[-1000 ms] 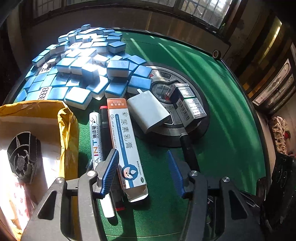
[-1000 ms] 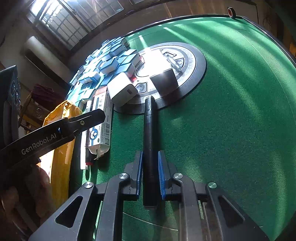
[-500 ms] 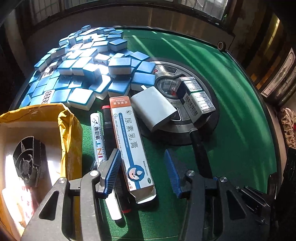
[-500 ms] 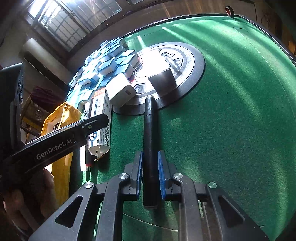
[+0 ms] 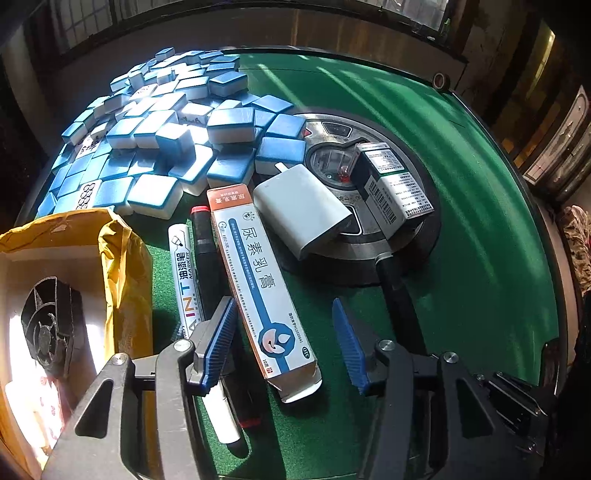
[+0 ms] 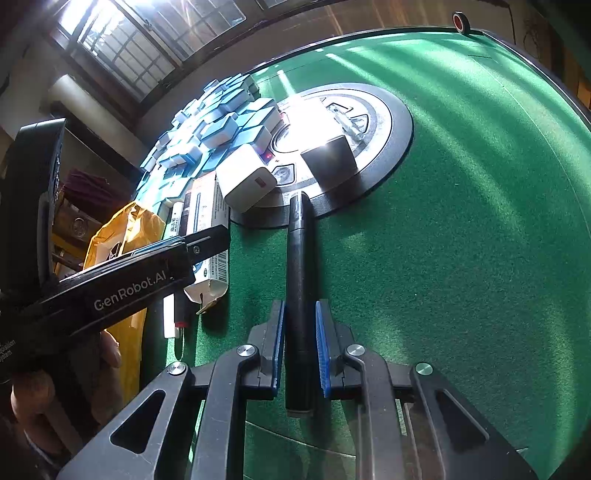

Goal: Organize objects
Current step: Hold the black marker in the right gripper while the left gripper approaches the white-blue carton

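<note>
Because it is tidy-up time: 2 grippers work over the green table [image 5: 480, 206].
Right gripper [image 6: 299, 350]: squeezes the black pen [image 6: 300, 280] tight, to carry it.
Left gripper [image 5: 284, 343]: jaws just widened, empty, around the cream box [image 5: 258, 273], ready to grab.

The long white box [image 5: 260, 280] lying on the green worktop [image 5: 480, 229] reads "尿素乳膏" and "OTC". The white pen [image 5: 184, 280] beside it reads "油漆笔 MARKER". "GenRobot.AI" is printed on the left tongs [image 6: 147, 284].

Barred windows [image 6: 122, 48], dark wooden wall [image 5: 332, 29]
</note>
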{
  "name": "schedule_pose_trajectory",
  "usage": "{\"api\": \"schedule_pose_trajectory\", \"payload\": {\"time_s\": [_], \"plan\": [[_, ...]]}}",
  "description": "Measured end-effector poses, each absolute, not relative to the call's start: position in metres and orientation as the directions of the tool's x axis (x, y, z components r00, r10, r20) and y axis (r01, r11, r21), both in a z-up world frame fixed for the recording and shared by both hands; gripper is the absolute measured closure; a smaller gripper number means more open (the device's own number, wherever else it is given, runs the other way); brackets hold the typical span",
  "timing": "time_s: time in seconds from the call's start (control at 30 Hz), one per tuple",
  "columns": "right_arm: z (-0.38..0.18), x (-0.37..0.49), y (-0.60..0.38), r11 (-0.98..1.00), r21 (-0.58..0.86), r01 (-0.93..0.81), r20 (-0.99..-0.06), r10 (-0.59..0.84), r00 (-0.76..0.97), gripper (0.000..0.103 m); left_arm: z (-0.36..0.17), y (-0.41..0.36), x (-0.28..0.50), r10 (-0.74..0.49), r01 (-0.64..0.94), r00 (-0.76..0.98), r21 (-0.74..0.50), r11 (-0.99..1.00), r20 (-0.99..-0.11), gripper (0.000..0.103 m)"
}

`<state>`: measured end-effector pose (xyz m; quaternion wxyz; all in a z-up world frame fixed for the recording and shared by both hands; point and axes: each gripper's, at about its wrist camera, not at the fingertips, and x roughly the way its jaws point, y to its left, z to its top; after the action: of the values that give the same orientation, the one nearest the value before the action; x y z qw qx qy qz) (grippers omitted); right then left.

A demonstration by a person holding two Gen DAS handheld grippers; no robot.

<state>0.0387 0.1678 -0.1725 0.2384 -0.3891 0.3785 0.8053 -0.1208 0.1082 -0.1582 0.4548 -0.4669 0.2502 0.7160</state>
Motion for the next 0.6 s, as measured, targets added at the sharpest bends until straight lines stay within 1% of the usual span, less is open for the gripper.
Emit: {"api": "schedule_pose_trajectory", "payload": {"time_s": [0.1, 0.17, 0.2, 0.23, 0.27, 0.3, 0.4, 0.47, 0.6], "plan": [[-0.172, 0.039, 0.167, -0.6, 0.424, -0.678, -0.807, 0.089, -0.584, 0.089, -0.172, 0.113, -0.12, 0.389, -0.892, -0.076, -0.112, -0.438, -0.918, 0.052], [-0.172, 0.039, 0.167, -0.6, 0.424, -0.678, -0.807, 0.09, -0.584, 0.089, -0.172, 0.114, -0.118, 0.387, -0.896, -0.096, -0.09, -0.435, -0.917, 0.054], [-0.172, 0.039, 0.167, -0.6, 0.424, -0.679, -0.807, 0.09, -0.583, 0.089, -0.171, 0.113, -0.119, 0.393, -0.894, -0.088, -0.101, -0.436, -0.916, 0.054], [-0.172, 0.039, 0.167, -0.6, 0.424, -0.679, -0.807, 0.089, -0.583, 0.089, -0.171, 0.113, -0.12, 0.395, -0.892, -0.083, -0.109, -0.439, -0.915, 0.055], [-0.172, 0.039, 0.167, -0.599, 0.425, -0.679, -0.807, 0.088, -0.584, 0.089, -0.17, 0.113, -0.121, 0.394, -0.89, -0.088, -0.105, -0.443, -0.915, 0.061], [-0.172, 0.039, 0.167, -0.599, 0.425, -0.679, -0.807, 0.089, -0.584, 0.089, -0.17, 0.112, -0.121, 0.393, -0.888, -0.094, -0.101, -0.448, -0.915, 0.062], [-0.172, 0.039, 0.167, -0.601, 0.422, -0.679, -0.808, 0.089, -0.582, 0.089, -0.169, 0.11, -0.123, 0.396, -0.88, -0.093, -0.11, -0.461, -0.914, 0.067], [-0.173, 0.039, 0.167, -0.6, 0.423, -0.678, -0.808, 0.088, -0.582, 0.089, -0.168, 0.108, -0.124, 0.392, -0.878, -0.095, -0.109, -0.466, -0.915, 0.074], [-0.173, 0.04, 0.167, -0.599, 0.421, -0.681, -0.809, 0.092, -0.581, 0.089, -0.165, 0.098, -0.118, 0.391, -0.888, -0.096, -0.099, -0.449, -0.916, 0.081]]}}
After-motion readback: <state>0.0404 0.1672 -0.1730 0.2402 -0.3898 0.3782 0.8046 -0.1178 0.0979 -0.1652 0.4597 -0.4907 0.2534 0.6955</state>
